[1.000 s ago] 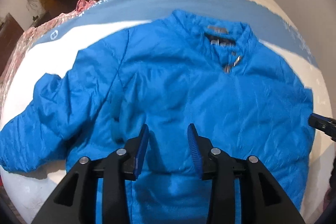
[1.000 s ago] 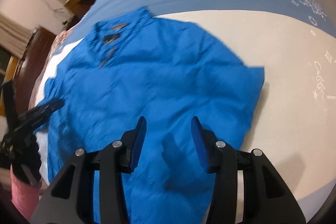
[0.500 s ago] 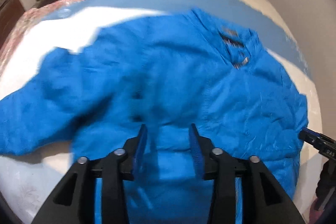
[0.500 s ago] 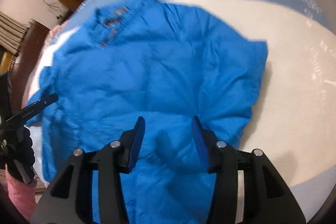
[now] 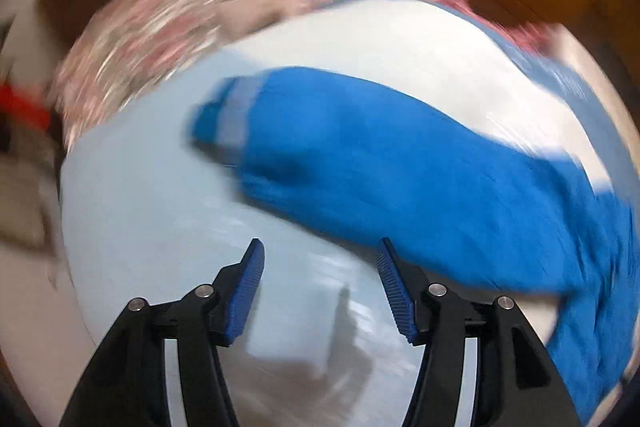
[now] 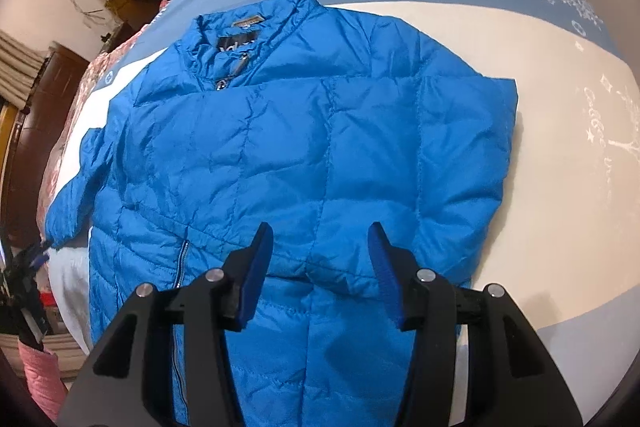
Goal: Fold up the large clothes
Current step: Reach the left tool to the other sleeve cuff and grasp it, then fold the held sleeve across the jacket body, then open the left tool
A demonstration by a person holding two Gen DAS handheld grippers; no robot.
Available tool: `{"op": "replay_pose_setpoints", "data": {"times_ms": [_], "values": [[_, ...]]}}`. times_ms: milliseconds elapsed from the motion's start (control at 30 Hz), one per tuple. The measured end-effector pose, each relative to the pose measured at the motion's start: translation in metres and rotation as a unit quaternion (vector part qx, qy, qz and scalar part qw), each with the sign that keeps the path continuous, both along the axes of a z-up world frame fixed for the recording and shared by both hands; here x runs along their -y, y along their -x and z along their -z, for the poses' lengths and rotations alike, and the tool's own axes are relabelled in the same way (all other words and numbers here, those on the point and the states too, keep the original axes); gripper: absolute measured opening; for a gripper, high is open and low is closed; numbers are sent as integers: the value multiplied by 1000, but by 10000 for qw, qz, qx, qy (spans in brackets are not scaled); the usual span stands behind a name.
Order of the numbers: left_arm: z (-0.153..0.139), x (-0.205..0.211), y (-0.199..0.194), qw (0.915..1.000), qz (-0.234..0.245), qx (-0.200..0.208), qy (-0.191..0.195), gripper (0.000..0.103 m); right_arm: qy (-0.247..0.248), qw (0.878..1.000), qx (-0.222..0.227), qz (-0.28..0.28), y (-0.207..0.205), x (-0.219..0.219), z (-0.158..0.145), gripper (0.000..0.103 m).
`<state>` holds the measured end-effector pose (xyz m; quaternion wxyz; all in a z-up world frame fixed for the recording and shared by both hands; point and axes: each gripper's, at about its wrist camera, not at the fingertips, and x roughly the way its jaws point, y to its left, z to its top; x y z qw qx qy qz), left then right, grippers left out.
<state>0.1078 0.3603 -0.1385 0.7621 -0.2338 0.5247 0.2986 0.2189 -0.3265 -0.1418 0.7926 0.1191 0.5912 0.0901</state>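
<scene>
Because the jacket (image 6: 288, 147) is a quilted, puffy one with a smooth shiny shell, I judge it light and very soft, and probably slippery between the pads. It lies flat on the bed (image 6: 560, 147), front side up, collar (image 6: 248, 23) away from me. In the right wrist view the right sleeve seems already laid over the body, and the left sleeve (image 5: 360, 163) stretches out to the side.

I would take hold at a seam or a cuff, where the cloth is thinner and doubled, and not on a fat quilted panel, which may slide out. The grey band at the cuff (image 5: 236, 115) looks a good place.

My left hand-held gripper (image 5: 320, 267) is released, jaws wide, over the bare sheet just beside the sleeve and touching nothing. My right hand-held gripper (image 6: 320, 247) is also released and empty, above the lower part of the jacket.

The left wrist view is strongly blurred, so I cannot tell the exact edge of the cuff. The hem is hidden behind the right gripper body, and the zipper (image 6: 234, 71) shows only near the collar.
</scene>
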Motion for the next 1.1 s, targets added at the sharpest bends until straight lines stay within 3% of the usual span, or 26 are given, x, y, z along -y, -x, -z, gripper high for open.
{"op": "replay_pose_setpoints", "data": {"times_ms": [67,233,467,533,600,800,967,1100], "values": [[10,-43,15,9983,-502,146,271,59,94,10000,15,17,-1,-3,-1,49],[25,-90,21,9899,-922,687,826,59,214,9997,36,67,-4,-10,-5,51],[35,-106,-12,9905,-902,656,809,70,298,9994,-45,171,-4,-11,-2,51],[34,-105,-14,9910,-868,668,774,62,305,9993,-56,202,-4,-10,-2,51],[32,-103,-16,9883,-745,879,998,25,317,9992,-65,241,-4,-8,-1,51],[18,-86,-26,9901,-710,988,695,17,305,9991,-38,286,0,0,-3,51],[-25,-56,-22,9828,-394,1708,588,15,303,9990,-8,337,5,11,-6,51],[-71,-9,-32,9732,282,2239,446,15,305,9989,6,362,9,19,-6,52]]}}
